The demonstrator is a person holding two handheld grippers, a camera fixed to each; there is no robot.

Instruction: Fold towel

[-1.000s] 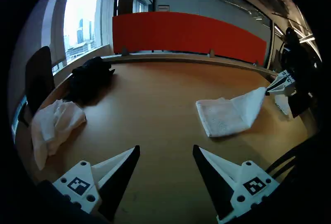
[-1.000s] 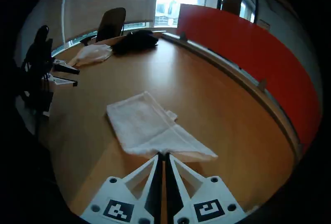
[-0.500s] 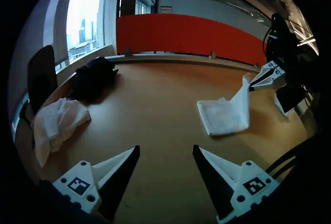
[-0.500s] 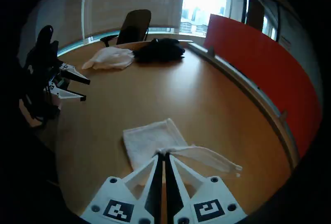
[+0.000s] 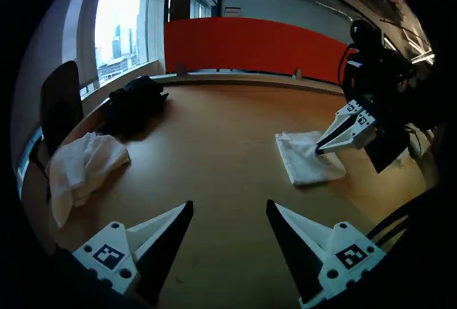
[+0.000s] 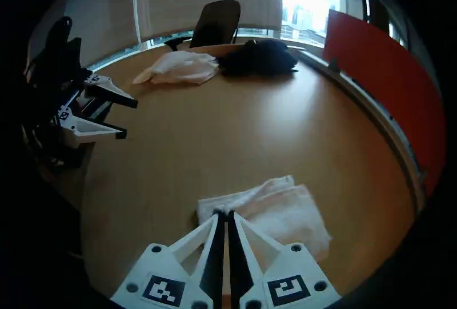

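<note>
On the table, towel before cloth pile.

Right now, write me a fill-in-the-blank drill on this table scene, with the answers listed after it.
1. The right claw is ___ on the towel.
2. The left claw hangs ___, holding nothing.
3. The partition behind the table is ___.
4. Beside the crumpled white cloth lies a ___ bundle.
Missing words: shut; open; red; black.
</note>
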